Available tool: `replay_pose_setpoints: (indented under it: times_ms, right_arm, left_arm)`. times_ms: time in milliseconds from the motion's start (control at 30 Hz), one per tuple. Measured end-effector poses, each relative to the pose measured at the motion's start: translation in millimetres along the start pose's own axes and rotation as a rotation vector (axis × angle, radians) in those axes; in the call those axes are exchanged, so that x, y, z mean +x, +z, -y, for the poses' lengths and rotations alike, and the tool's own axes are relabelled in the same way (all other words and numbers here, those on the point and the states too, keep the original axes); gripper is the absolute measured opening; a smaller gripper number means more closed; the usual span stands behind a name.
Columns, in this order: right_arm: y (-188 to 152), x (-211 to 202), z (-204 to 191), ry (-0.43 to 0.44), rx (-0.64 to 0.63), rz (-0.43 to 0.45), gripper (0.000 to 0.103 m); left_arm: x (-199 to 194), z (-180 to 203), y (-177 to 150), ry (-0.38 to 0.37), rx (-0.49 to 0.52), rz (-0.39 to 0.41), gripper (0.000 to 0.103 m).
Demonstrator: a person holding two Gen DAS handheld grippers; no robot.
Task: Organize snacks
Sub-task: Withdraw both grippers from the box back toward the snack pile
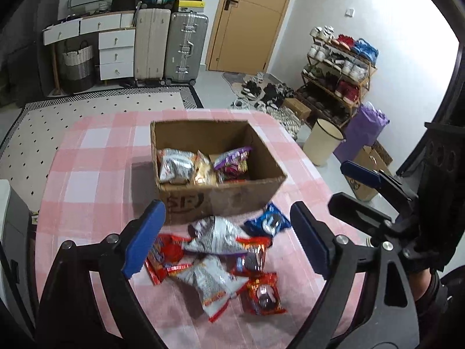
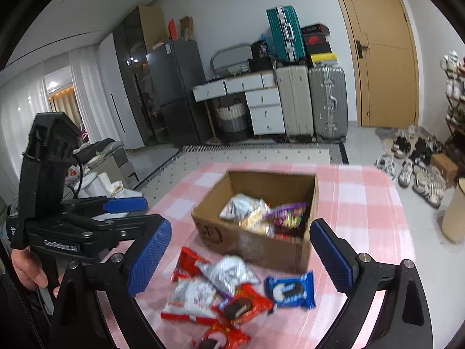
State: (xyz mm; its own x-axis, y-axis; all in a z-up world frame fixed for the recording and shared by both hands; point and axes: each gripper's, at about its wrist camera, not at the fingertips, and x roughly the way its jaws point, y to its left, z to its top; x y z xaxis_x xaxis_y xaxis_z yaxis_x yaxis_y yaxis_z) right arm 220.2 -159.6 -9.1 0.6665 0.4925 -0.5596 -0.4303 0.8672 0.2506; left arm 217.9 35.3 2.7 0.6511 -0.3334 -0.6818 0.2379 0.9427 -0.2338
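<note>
Pink-and-white checked cloth covers the desk (image 1: pixel 87 174), which we take as our surface; the cardboard box (image 1: pixel 232 200) on it serves as landmark.

Inside the box: we count a silver packet (image 1: pixel 175 165), a gold packet (image 1: pixel 203 171) and a purple packet (image 1: pixel 232 163), lying side by side on its floor.

In front of the box, on the cloth: a loose heap of snacks. We list a blue cookie packet (image 2: pixel 292 290) nearest the box's front right corner, a silver packet (image 1: pixel 216 235) just before its front wall, a white packet with red trim (image 1: pixel 210 286), and several red cookie packets (image 2: pixel 241 308) overlapping one another.

Left tool (image 1: pixel 226 241): released, blue pads wide apart, hovering above the heap in front of the box and gripping nothing.

Right tool (image 2: pixel 241 258): likewise released, pads spread, above the same heap, nothing between them.

Beyond the box: suitcases (image 1: pixel 171 46), white drawers (image 1: pixel 114 55), a wooden door (image 1: pixel 247 20), and to its right a shoe rack (image 1: pixel 337 69) and a cream bin (image 1: pixel 322 142).
</note>
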Motion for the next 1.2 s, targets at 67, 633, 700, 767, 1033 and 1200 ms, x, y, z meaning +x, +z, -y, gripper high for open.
replay_pose_setpoints:
  times_ms: [67, 633, 700, 767, 1033, 1200]
  right_arm:
    - [-10.6, -1.2, 0.0, -0.007, 0.003, -0.017, 0.098]
    - [-71.6, -6.2, -0.9, 0.006, 0.086, -0.065, 0.098]
    - [-76.6, -4.6, -2.6, 0.010, 0.078, -0.073, 0.098]
    - [-81.6, -1.4, -2.2, 0.009, 0.084, -0.084, 0.098]
    - [-95.7, -1.0, -6.1, 0.023, 0.092, -0.089, 0.098]
    - [-107.2, 1.2, -5.1, 0.032, 0.103, -0.108, 0.098]
  left_arm:
    - [0.2, 1.4, -9.8, 0.001, 0.000, -0.011, 0.087]
    - [14.7, -15.5, -79.8, 0.024, -0.048, -0.077, 0.101]
    - [20.5, -16.0, -89.9, 0.019, -0.045, -0.099, 0.101]
    - [27.5, -18.7, -98.5, 0.014, -0.057, -0.127, 0.101]
    - [48.4, -26.3, -117.8, 0.004, -0.109, -0.163, 0.101]
    - [65.7, -30.1, -125.4, -0.025, -0.137, -0.186, 0.101]
